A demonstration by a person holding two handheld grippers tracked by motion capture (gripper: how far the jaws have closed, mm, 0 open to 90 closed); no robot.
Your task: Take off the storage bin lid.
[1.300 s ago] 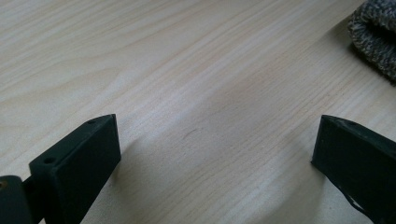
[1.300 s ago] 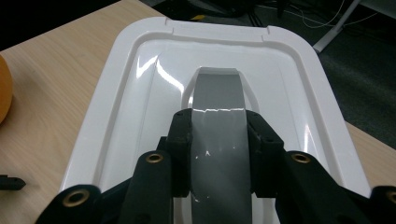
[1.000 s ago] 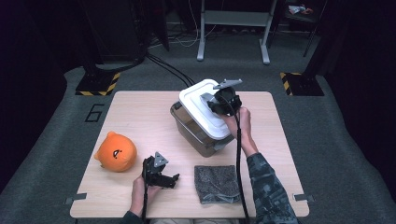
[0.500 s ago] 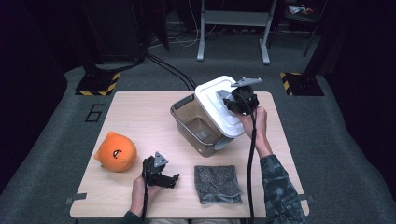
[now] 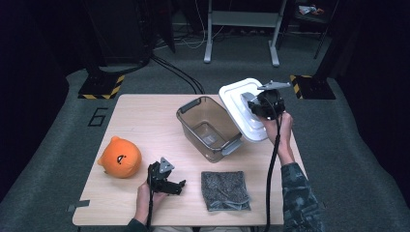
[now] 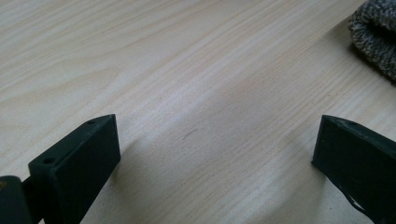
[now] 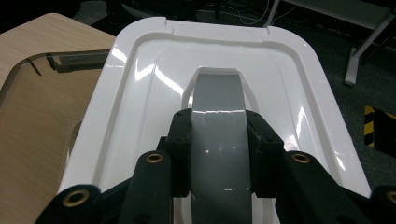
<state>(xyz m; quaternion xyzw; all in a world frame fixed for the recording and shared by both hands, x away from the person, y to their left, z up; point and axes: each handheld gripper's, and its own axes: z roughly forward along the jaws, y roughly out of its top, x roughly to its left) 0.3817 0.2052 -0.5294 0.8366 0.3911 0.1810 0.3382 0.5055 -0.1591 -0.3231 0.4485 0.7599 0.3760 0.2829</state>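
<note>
Now R claw tight on lid handle, L claw wide, empty.

A pale wooden table sits on dark grey carpet, grain running clean across the top. Near the left edge there's an orange plush toy, resting on the wood. Toward the middle, a clear brown plastic bin stands open on the table, set at an angle, grey latch at its near right corner. In front of it, close to the near edge, a speckled grey cloth lies folded flat. A strip of grey tape clings to the near left corner. The far left part of the tabletop shows bare wood.
</note>
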